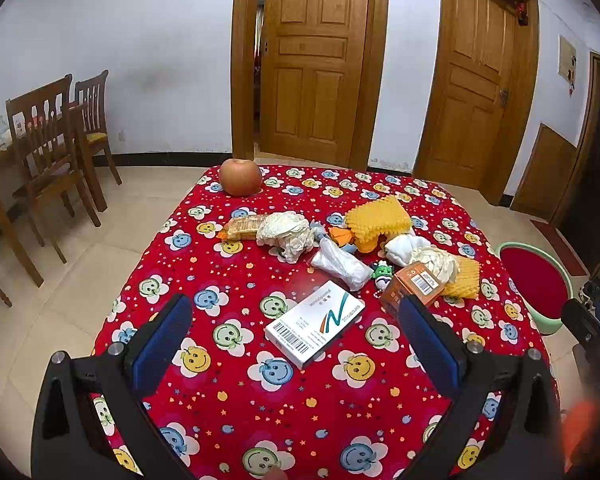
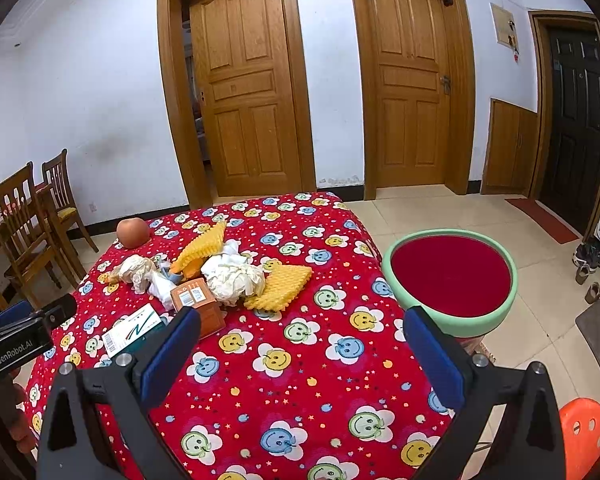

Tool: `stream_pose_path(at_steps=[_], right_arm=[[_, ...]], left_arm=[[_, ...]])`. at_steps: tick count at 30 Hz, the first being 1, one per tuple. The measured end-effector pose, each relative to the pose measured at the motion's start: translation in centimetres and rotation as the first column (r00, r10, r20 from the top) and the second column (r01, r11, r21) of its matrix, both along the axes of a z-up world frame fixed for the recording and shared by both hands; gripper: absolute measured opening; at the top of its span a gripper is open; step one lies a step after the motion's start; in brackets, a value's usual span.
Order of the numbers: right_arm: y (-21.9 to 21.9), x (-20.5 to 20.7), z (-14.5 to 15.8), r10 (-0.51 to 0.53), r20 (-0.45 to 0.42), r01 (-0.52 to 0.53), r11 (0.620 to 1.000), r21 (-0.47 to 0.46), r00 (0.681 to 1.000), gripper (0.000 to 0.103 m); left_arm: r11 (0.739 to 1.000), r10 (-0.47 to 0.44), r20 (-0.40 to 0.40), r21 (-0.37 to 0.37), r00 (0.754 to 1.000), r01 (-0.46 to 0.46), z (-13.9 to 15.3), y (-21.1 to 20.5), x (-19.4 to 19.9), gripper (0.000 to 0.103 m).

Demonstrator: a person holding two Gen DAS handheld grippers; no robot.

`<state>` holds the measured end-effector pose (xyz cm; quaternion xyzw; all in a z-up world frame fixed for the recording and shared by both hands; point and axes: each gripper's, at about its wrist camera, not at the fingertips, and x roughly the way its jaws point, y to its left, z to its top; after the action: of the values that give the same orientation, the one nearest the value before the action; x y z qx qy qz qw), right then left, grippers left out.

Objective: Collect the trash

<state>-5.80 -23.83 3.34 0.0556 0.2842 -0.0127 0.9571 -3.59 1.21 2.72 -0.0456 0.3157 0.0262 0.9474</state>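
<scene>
Table (image 1: 228,400) with red smiley cloth – trash pile mid-table: white box (image 1: 315,324), crumpled paper (image 1: 286,232), foam net (image 1: 378,216). Both grippers, left gripper (image 1: 296,336) and right gripper (image 2: 302,356), hover empty, fingers apart. Box is light and stiff – pinch its long edges.

Red tablecloth (image 1: 228,396) patterned with smiley flowers; yellow foam netting (image 1: 378,216), orange box (image 1: 414,288), blue-padded tongs (image 1: 296,336).

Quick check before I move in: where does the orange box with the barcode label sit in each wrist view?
Left wrist: orange box right of centre, just beyond the right finger's tip, right of the white box.
Right wrist: orange box left of centre, behind the left finger's tip.
Shared landmark: the apple at the table's far edge.
</scene>
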Motion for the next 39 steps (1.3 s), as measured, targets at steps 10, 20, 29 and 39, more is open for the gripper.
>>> stream_pose_path(at_steps=[10,20,29,39], right_arm=[[-0.2,0.0,-0.4,0.001,-0.01,0.0,1.0,0.003,1.0,0.103],[-0.7,1.3,-1.3,-0.002,-0.044,0.002,1.0,0.011,0.999,0.103],[-1.0,5.1,-3.4,-0.022,-0.141,0.025,1.0,0.015,0.99,0.103],[-0.2,10.4,-6.5,-0.066,-0.286,0.079,0.996,0.034,0.956,0.103]], left_arm=[[1.0,0.006,-0.019,0.004,1.0,-0.006,-0.6,-0.2,0.5,0.101],[1.0,0.018,-0.096,0.007,0.995,-0.017,-2.7,0.7,2.1,0.101],[0.999,-0.038,-0.188,0.026,0.981,0.044,-5.6,1.2,5.2,0.101],[0.981,-0.174,-0.271,0.04,0.947,0.191,-8.3,0.9,8.4,0.101]])
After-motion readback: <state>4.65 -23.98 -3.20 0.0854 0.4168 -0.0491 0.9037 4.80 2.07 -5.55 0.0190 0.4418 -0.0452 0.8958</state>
